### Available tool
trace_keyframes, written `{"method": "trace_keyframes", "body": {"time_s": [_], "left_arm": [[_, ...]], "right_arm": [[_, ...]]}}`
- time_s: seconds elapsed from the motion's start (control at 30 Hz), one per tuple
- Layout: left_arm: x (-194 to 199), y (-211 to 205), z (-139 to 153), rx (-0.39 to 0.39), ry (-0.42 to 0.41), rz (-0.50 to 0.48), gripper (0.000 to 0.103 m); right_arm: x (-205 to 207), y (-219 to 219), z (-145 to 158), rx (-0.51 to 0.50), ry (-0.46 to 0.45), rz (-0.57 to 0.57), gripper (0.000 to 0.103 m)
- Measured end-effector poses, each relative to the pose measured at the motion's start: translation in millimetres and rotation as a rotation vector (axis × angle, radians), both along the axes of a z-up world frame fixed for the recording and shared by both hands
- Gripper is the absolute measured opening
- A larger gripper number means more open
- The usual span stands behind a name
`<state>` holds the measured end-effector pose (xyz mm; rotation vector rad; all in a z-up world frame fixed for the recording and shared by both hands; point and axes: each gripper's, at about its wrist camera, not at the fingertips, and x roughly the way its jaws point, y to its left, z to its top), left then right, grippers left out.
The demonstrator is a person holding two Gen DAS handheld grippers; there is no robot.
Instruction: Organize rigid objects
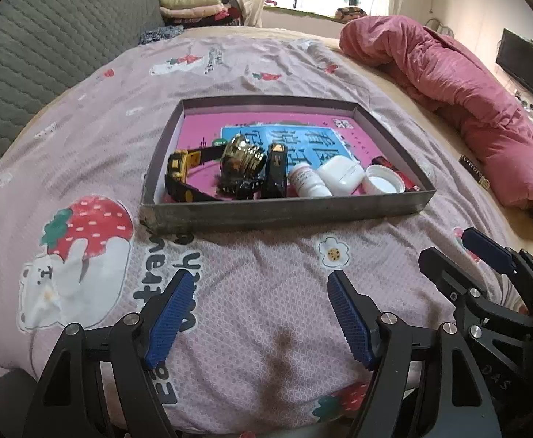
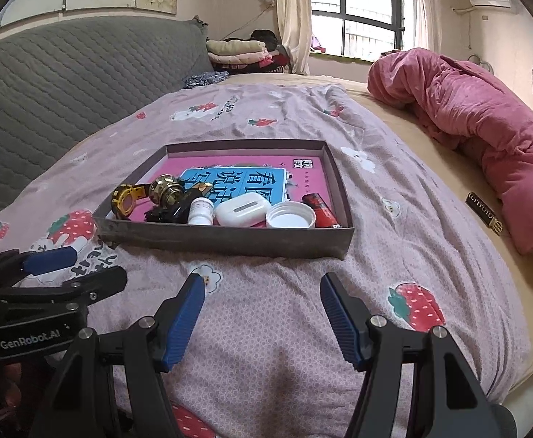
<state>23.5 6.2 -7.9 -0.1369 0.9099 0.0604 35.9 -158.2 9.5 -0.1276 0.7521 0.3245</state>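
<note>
Ahead of the left hand-held gripper (image 1: 261,292), well apart, filled tray (image 1: 284,215), jaws spread.

Shallow tray (image 1: 284,215) on bed: watch (image 1: 180,173), gold knob (image 1: 242,162), bottle (image 1: 308,180), earbud case (image 1: 341,173), cap (image 1: 383,180) along near wall.

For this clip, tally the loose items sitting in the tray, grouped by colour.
White: 3 – bottle, earbud case, cap
Gold: 1 – knob
Yellow and black: 1 – watch
Black: 1 – box
Red: 1 – tube
Total: 7, all inside the tray.
</note>
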Motion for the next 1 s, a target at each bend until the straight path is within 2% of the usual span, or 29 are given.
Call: {"method": "trace_keyframes", "body": {"time_s": [1.0], "left_arm": [[12,5,-22,0.033,0.046,0.046,0.077]], "right_arm": [[11,-1,-18,-0.027,0.022,-0.016,0.065]]}}
